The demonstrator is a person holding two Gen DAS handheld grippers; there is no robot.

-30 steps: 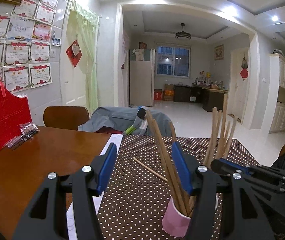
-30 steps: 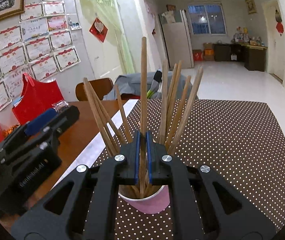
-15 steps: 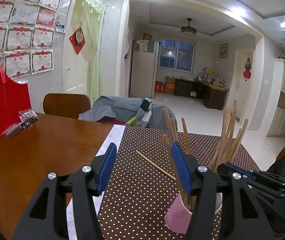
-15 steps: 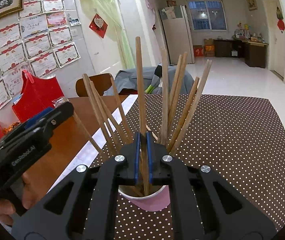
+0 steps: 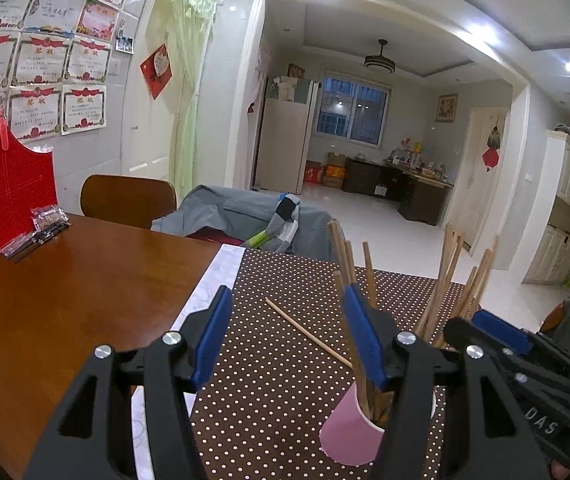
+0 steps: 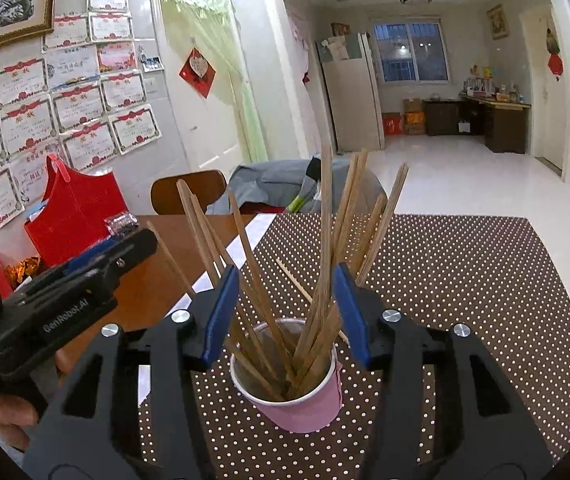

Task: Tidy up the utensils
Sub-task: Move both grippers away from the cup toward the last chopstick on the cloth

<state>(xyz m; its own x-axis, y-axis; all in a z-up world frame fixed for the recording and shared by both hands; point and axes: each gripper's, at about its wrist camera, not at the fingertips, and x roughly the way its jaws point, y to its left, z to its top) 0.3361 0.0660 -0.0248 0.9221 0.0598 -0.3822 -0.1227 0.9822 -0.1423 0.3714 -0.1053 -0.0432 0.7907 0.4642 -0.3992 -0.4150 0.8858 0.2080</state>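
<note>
The right gripper (image 6: 285, 312) has just been opening; its blue pads now stand apart on either side of the bundle of chopsticks (image 6: 317, 280) in the pink cup (image 6: 305, 404), touching none of them as far as the fisheye view lets me judge, so the stick it carried looks released into the cup. The left gripper (image 5: 285, 340) is wide open and holds nothing. One loose chopstick (image 5: 309, 332) lies flat on the dotted mat (image 6: 465, 280), just ahead of the left gripper's jaws and slanting toward its right finger; from the right gripper it lies just beyond the cup, partly hidden behind the bundle. The cup sits directly below and between the right gripper's fingers, and low to the right of the left gripper, partly behind its right finger. The risk from here is the light, top-heavy cup: a finger drawn back carelessly through the splayed sticks could catch one and tip it. A thin stick lying flat may also slip from the pads.
</note>
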